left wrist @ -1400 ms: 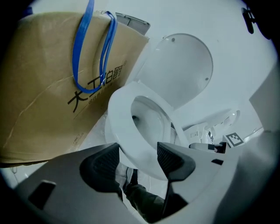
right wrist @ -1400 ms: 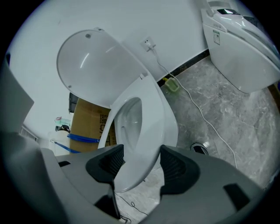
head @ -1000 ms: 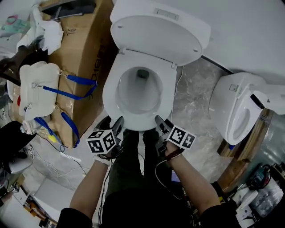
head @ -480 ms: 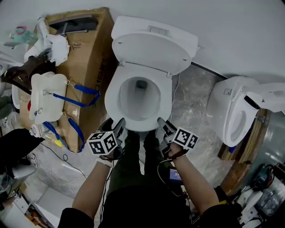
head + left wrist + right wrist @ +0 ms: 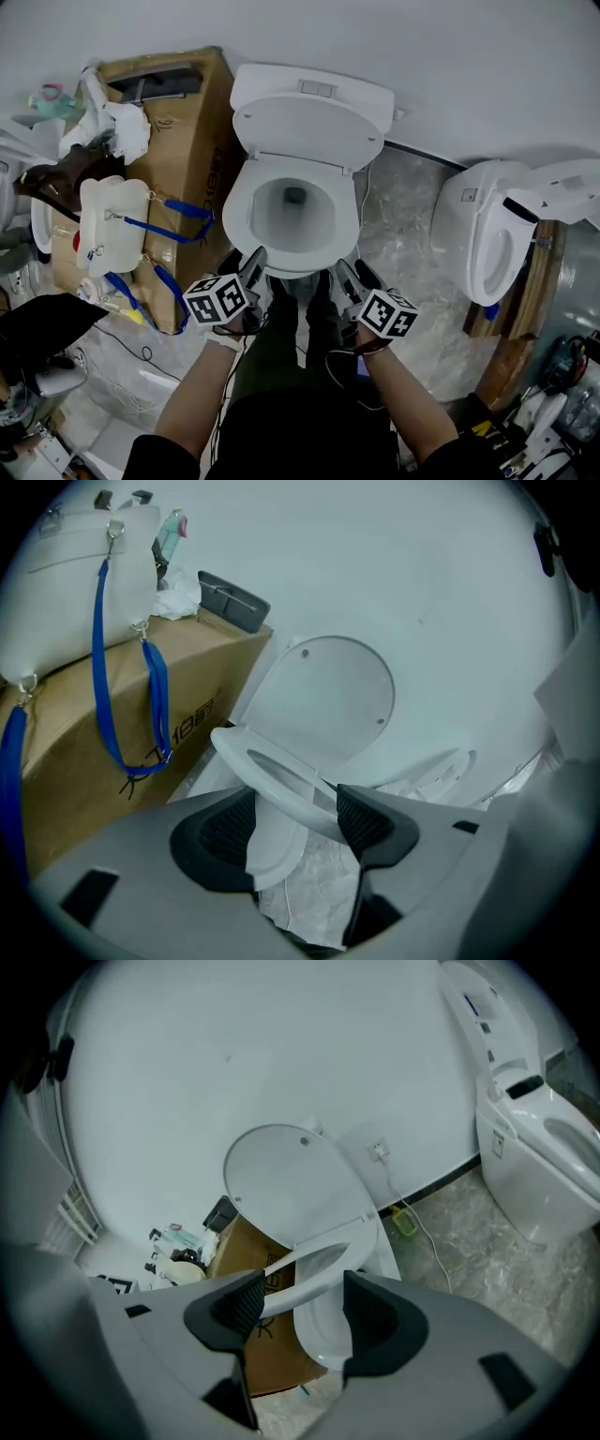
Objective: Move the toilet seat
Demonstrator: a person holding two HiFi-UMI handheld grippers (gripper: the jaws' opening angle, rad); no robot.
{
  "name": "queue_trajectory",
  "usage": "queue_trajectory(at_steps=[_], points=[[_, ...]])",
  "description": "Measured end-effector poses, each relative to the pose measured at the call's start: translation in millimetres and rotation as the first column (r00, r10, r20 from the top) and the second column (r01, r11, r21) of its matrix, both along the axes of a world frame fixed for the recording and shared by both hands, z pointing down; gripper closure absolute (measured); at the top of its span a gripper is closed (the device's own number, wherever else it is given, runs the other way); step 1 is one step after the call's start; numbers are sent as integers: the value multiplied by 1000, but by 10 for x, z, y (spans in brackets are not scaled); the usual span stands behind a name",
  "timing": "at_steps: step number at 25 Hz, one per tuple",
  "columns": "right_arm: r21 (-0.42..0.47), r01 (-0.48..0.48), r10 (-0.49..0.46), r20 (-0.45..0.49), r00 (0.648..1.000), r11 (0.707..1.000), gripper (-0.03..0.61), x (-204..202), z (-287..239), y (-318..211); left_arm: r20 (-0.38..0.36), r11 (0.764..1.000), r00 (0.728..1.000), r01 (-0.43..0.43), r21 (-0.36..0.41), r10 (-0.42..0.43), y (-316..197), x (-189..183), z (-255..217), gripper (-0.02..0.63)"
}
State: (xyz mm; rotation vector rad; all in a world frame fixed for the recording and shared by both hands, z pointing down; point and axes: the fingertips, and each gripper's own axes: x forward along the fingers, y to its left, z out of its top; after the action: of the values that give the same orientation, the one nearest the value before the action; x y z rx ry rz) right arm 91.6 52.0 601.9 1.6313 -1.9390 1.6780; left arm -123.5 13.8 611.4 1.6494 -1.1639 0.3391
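Note:
A white toilet stands with its lid [image 5: 305, 127] upright against the tank. Its seat ring [image 5: 291, 267] is tilted a little up off the bowl [image 5: 292, 211]. My left gripper [image 5: 253, 262] is at the seat's front left, and my right gripper [image 5: 339, 270] is at its front right. In the left gripper view the seat [image 5: 272, 766] slants across between the wide-apart jaws of the left gripper [image 5: 295, 822] and touches the right pad. In the right gripper view the seat [image 5: 319, 1260] crosses the right gripper [image 5: 300, 1302] and meets the left pad. Both grippers are open around the rim.
A cardboard box [image 5: 183, 159] stands close on the toilet's left. A white canister [image 5: 108, 225] with blue straps lies on the box. A second toilet [image 5: 487, 234] stands at the right on the marble floor [image 5: 403, 206]. A white wall rises behind, and cables trail on the floor.
The head view has pulled back and tilted, so the toilet sits lower and smaller in frame. Both grippers stay at the seat's front rim.

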Motion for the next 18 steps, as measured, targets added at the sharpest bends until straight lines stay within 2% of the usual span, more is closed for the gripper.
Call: queue_trajectory(at_steps=[6, 11, 13, 18], points=[[99, 113, -95, -177, 980, 989, 302, -272, -394, -128, -60, 999, 998, 13, 34, -11, -235, 35, -262, 350], [167, 214, -169, -245, 955, 963, 302, -584, -621, -315, -120, 997, 992, -19, 75, 28, -464, 103, -505, 341], [174, 222, -171, -269, 948, 959, 302, -650, -652, -394, -137, 996, 989, -39, 82, 50, -515, 115, -562, 337], [182, 165, -102, -310, 945, 969, 302, -584, -676, -593, -172, 993, 982, -63, 104, 81, -632, 141, -641, 336]])
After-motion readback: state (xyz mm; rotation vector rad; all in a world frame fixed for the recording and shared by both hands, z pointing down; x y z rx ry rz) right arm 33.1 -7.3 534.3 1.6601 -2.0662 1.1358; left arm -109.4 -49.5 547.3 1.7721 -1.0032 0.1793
